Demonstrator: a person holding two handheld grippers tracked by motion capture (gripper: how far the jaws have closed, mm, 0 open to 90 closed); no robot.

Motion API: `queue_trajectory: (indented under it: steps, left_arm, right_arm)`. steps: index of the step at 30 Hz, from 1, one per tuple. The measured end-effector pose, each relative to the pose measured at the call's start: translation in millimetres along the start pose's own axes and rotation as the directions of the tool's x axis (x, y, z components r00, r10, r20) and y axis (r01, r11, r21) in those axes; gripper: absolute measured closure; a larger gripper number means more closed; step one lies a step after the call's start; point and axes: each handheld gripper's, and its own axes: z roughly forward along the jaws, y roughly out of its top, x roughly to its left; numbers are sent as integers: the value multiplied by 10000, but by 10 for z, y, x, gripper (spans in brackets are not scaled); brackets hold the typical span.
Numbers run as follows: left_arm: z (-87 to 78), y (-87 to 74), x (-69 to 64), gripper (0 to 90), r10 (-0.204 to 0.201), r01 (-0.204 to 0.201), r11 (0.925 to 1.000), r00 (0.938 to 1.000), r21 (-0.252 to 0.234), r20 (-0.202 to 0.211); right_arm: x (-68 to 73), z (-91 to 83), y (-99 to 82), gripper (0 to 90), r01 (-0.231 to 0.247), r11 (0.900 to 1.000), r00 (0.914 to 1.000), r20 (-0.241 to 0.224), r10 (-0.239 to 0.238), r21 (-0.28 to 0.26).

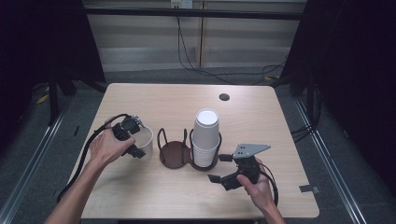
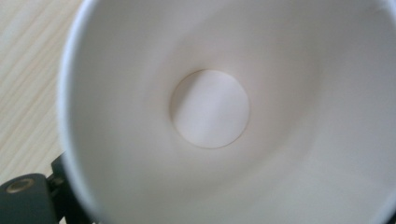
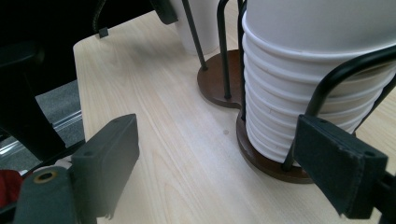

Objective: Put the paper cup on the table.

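Item: single paper cup, white, upright on the table, just left of the empty ring of the wire cup holder.

Handling: light, thin-walled, easily crushed; I take it at the rim, gently.

My left gripper pinches its rim wall.

My right gripper hangs open beside the stacked cups.

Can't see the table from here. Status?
Left tool gripping single paper cup at rim. Right tool open beside cup stack. Empty holder ring between.
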Motion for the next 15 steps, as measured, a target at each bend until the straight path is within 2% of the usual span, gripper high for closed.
queue_trajectory:
  steps: [3, 4, 6, 8, 9, 11, 12, 14, 15]
  left_arm:
    - [0, -68, 9, 70, -179, 178, 9997, 9998, -177, -36]
    - [-8, -91, 11, 70, -277, 279, 9992, 9996, -271, 65]
    - [-25, -136, -2, 70, -272, 268, 9990, 9996, -355, -114]
    - [-45, -183, -4, 94, -287, 283, 9986, 9996, -455, -67]
    - [-57, -210, -7, 132, -387, 384, 9976, 9992, -583, -30]
    - [-79, -266, 2, 140, -499, 501, 9956, 9987, -797, 52]
    - [-92, -295, 15, 140, -660, 678, 9936, 9976, -908, 224]
    - [-117, -339, 24, 145, -829, 842, 9907, 9964, -1067, 164]
    - [-135, -365, 30, 145, -925, 951, 9882, 9953, -1201, 269]
  right_arm:
    - [0, -4, -3, 150, -13, 10000, 10000, 14, 13, -16]
    - [0, -5, -6, 150, -24, 10000, 10000, 24, 24, 5]
    - [-3, -5, -7, 150, -57, 10000, 10000, 45, 57, 35]
    - [-10, -11, -13, 148, -88, 10000, 9999, 125, 88, 33]
    - [-18, -22, -17, 146, -149, 9999, 9997, 179, 150, -9]
    - [-19, -26, -17, 146, -158, 9999, 9997, 195, 159, -13]
    - [-18, -28, -18, 146, -155, 9999, 9997, 208, 155, -18]
    - [-19, -26, -19, 146, -160, 9999, 9996, 224, 160, -4]
    - [-20, -24, -20, 146, -177, 9998, 9996, 212, 178, -9]
